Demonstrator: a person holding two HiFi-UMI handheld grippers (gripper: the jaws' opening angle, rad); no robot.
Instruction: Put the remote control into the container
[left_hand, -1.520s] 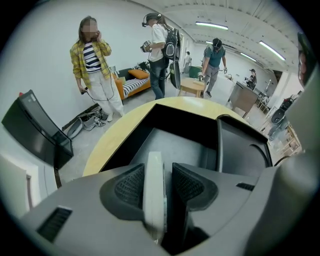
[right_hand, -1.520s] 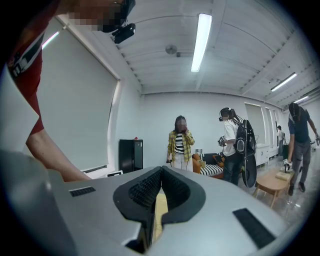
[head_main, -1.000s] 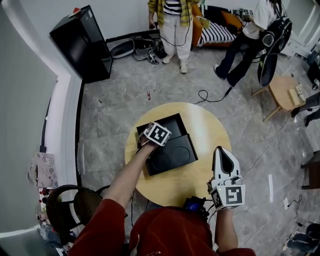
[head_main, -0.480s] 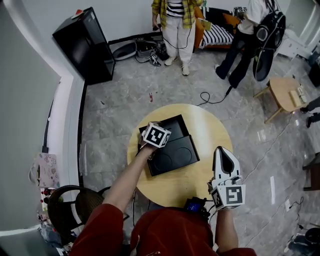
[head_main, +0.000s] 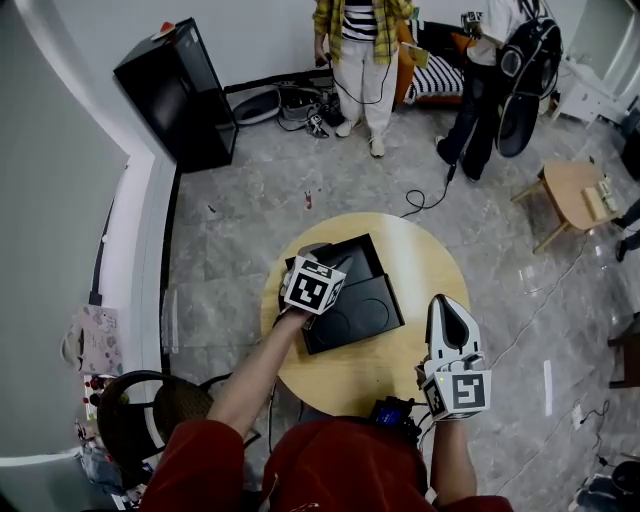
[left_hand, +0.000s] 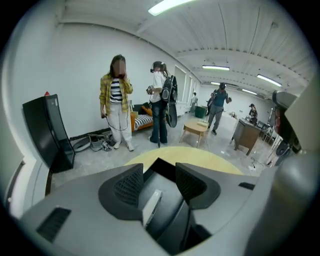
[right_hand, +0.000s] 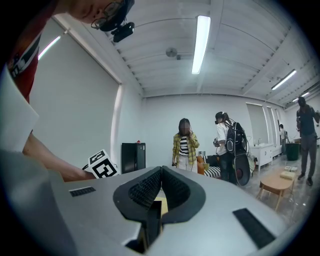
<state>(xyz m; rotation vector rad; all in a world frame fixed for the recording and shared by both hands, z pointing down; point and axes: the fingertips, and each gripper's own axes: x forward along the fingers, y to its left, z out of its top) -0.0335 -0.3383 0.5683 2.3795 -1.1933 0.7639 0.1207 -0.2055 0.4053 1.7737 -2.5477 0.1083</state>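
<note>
The left gripper (head_main: 330, 262) hangs over the far left part of the black shallow rectangular container (head_main: 364, 258), which lies on the round pale wooden table (head_main: 425, 270). A second flat black section (head_main: 360, 310) with round recesses lies against the container's near side. In the left gripper view the jaws stand well apart, and between them only the container's dark inside and a black corner show; they grip nothing. The remote control cannot be made out in any view, neither between the jaws nor against the black of the container. The right gripper (head_main: 447, 303) is held upright at the table's near right edge, well apart from the container, with its ribbed pads (right_hand: 150, 189) pressed together and nothing held between them.
</note>
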